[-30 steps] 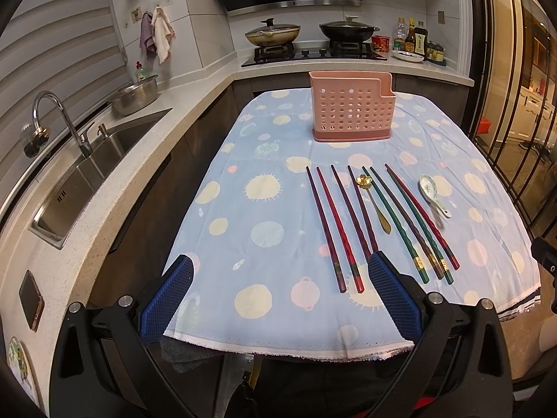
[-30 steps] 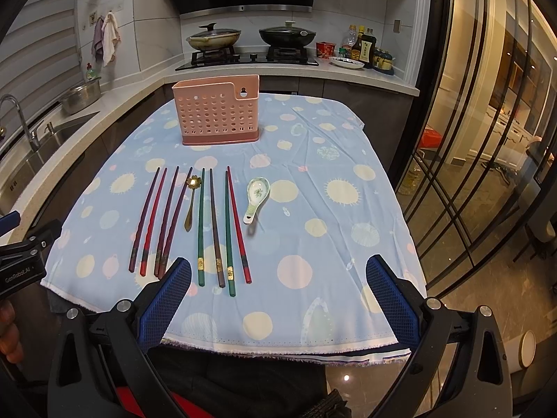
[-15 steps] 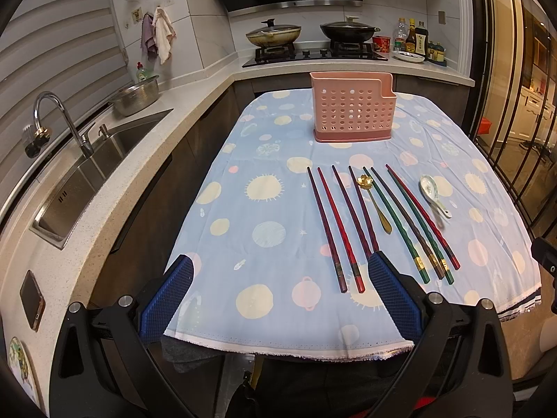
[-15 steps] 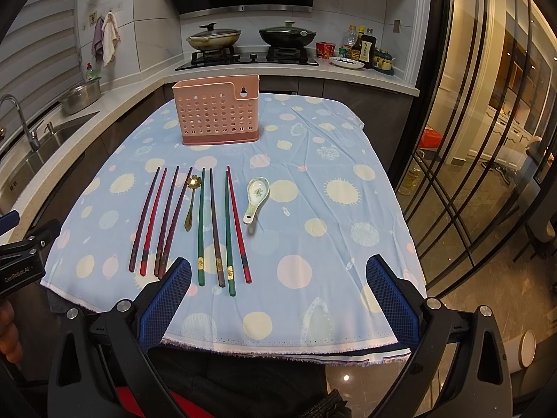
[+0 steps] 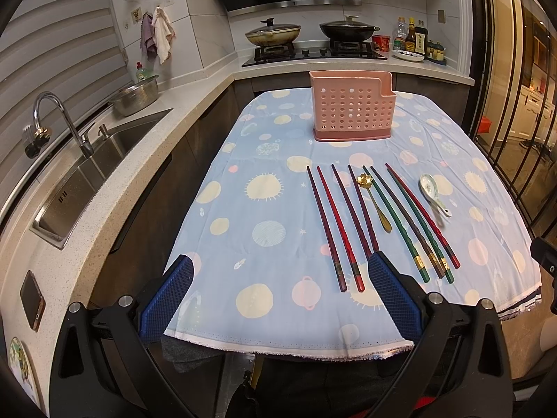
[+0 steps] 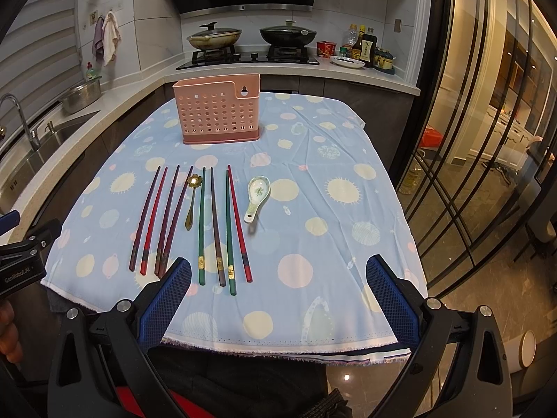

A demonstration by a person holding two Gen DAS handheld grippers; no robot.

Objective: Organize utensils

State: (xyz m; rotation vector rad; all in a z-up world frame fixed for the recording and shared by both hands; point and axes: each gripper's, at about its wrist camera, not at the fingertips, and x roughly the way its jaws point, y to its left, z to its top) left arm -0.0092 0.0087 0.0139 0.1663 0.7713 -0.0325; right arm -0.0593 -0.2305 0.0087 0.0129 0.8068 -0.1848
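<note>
Utensils: eight chopsticks [image 6: 195,219], a gold spoon [image 6: 190,202] and a ceramic spoon [image 6: 257,195], laid in one row on the tabletop [image 6: 313,181], lengthwise from near to far.
Chopsticks, left group: four dark red and purple ones [image 5: 343,223], side by side, near ends close to the near cloth edge.
Chopsticks, right group: two green, one dark, one red [image 5: 414,219], gold bands near their near ends.
Gold spoon: between the two chopstick groups, flower-shaped bowl at the far end [image 5: 365,180].
Ceramic spoon: white with a green print, right of the red chopstick, apart from it, bowl up and far [image 5: 430,188].
Holder: pink perforated caddy [image 6: 218,113], upright, far of the row and well apart from it, nothing visible inside.
Cloth: blue with pale dots and suns, covering the tabletop.
Left hand-held gripper [image 5: 278,292]: spread wide, holding nothing, over the near cloth edge, its right blue pad [image 5: 393,296] overlapping the near ends of the left group in view.
Right hand-held gripper [image 6: 276,299]: spread wide, holding nothing, over the near edge, to the right of the chopsticks.
Surroundings: sink [image 5: 87,174] on the left, two lidded pans [image 6: 250,35] on the far stove.
</note>
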